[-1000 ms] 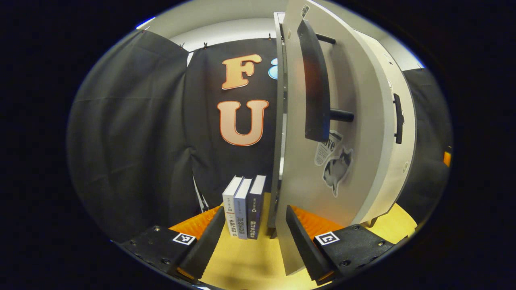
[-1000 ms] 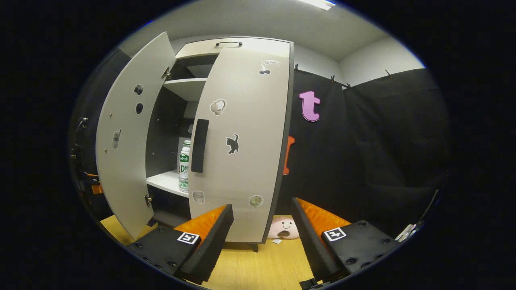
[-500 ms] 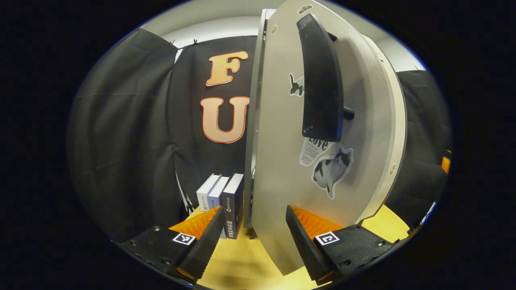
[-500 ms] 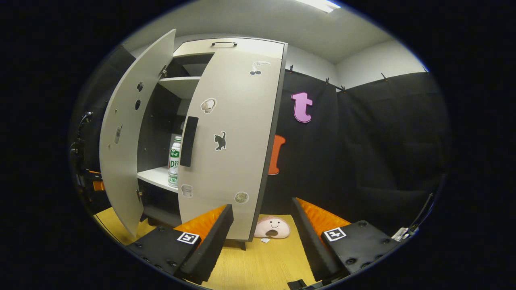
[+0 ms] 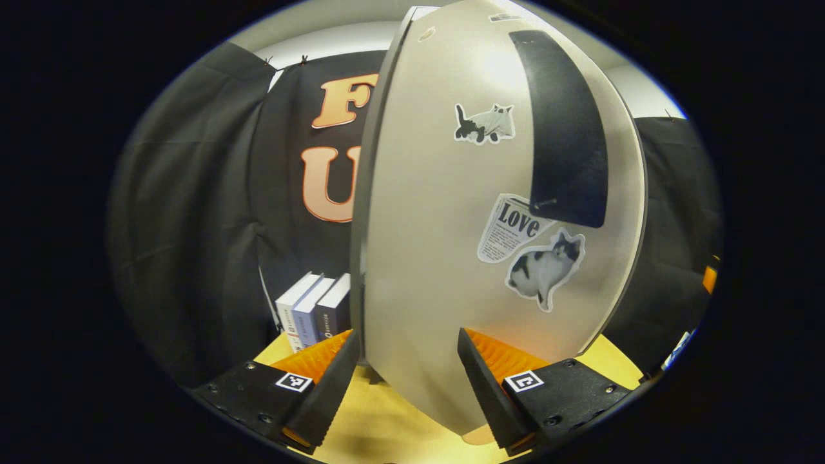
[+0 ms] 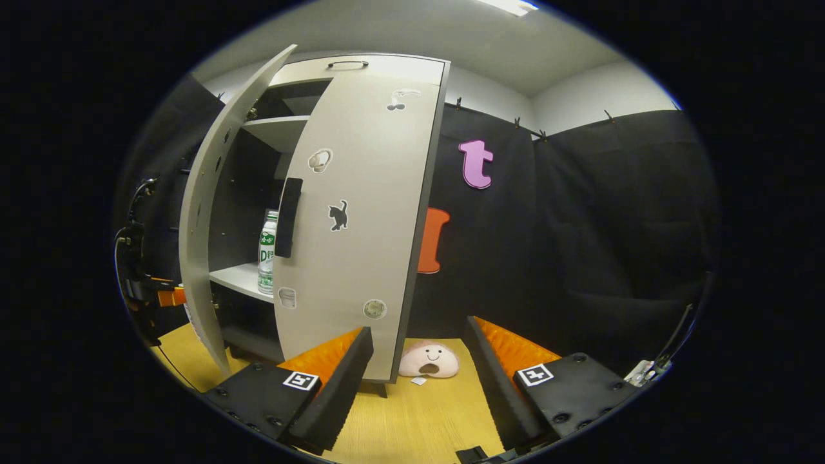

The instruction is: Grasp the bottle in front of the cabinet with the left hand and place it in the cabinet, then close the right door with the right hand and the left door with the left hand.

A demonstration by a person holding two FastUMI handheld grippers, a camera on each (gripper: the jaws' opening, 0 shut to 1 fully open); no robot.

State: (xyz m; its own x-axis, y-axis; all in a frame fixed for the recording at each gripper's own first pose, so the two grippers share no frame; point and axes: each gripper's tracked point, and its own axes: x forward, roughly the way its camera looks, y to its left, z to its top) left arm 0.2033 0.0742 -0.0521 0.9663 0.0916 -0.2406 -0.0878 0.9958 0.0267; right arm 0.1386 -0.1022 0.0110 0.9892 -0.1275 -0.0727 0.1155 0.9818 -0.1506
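In the right gripper view the right door (image 6: 358, 212) covers part of the bottle (image 6: 266, 252). In the left gripper view the left door (image 5: 464, 258) partly hides the books (image 5: 312, 312) and its lower edge passes behind the tongs (image 5: 407, 393).

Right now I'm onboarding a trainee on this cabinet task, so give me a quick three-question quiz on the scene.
1. True or false: the bottle stands on a cabinet shelf.
2. Which is nearer shut: A the left door, B the right door?
3. Fill in: the left gripper has its jaws ____.

Key: 1 true; 2 B; 3 open, around the left door's lower edge.
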